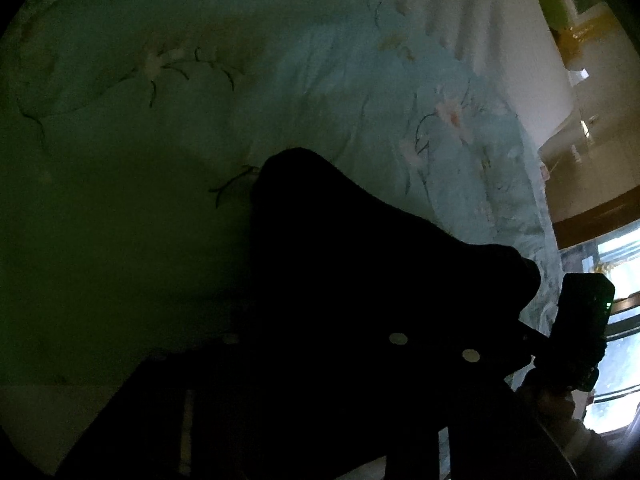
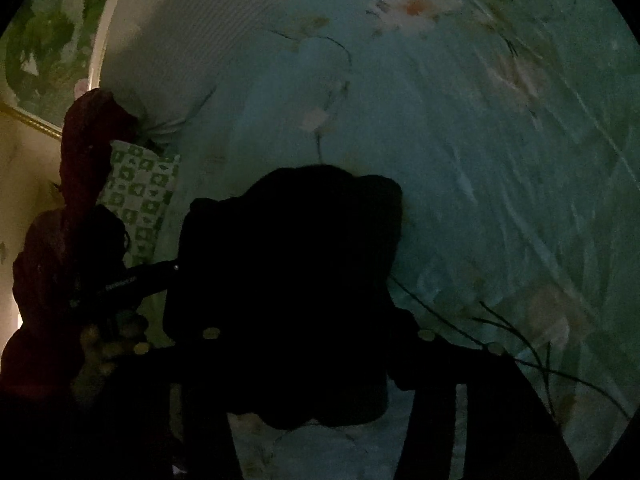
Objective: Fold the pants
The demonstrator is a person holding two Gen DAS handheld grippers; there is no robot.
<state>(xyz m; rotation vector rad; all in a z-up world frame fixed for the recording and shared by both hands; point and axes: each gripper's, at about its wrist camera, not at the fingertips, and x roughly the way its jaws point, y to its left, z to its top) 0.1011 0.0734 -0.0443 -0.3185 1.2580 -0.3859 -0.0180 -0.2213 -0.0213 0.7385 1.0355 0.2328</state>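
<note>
Black fabric: pants [image 1: 360, 264] are seen bunched at lower centre of both views, over the floral bed sheet [image 1: 320, 80].
Jaws: lost in shadow; grip cannot be told on either side.
Risk: darkness may hide edges, so layers could be folded unevenly.

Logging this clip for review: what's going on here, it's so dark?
A person holds a gripper in each hand over a bed with a floral sheet. Dark pants hang bunched in front of both cameras, apparently gripped by the left gripper and right gripper. The gripper tips are lost in shadow, so fold progress is unclear.
</note>
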